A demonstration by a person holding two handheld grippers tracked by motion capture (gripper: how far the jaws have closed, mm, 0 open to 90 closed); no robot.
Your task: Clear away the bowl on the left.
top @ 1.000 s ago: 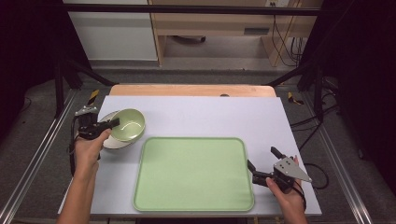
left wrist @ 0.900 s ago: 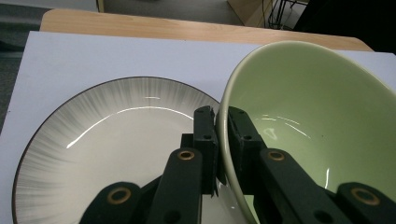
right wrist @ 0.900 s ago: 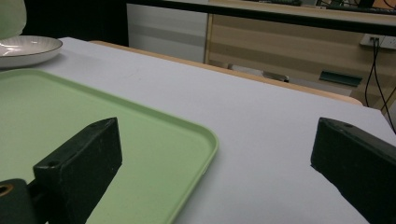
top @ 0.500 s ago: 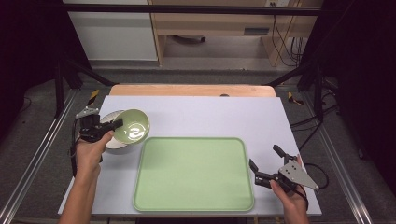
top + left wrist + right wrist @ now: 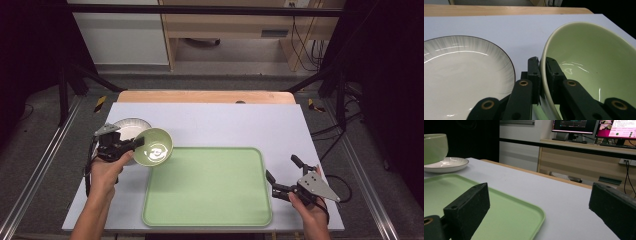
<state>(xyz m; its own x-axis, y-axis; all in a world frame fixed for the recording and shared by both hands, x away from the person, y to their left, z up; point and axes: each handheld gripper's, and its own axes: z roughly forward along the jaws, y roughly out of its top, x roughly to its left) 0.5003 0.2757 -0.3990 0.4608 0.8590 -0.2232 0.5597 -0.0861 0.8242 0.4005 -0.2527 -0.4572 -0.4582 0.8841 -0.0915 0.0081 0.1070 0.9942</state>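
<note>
The glossy pale green ceramic bowl (image 5: 154,146) is pinched by its rim in the left gripper (image 5: 134,144), lifted between the white dark-rimmed plate (image 5: 127,128) and the light green plastic tray (image 5: 207,186), while the right gripper (image 5: 282,175) sits spread wide, empty, just off the tray's corner.
</note>
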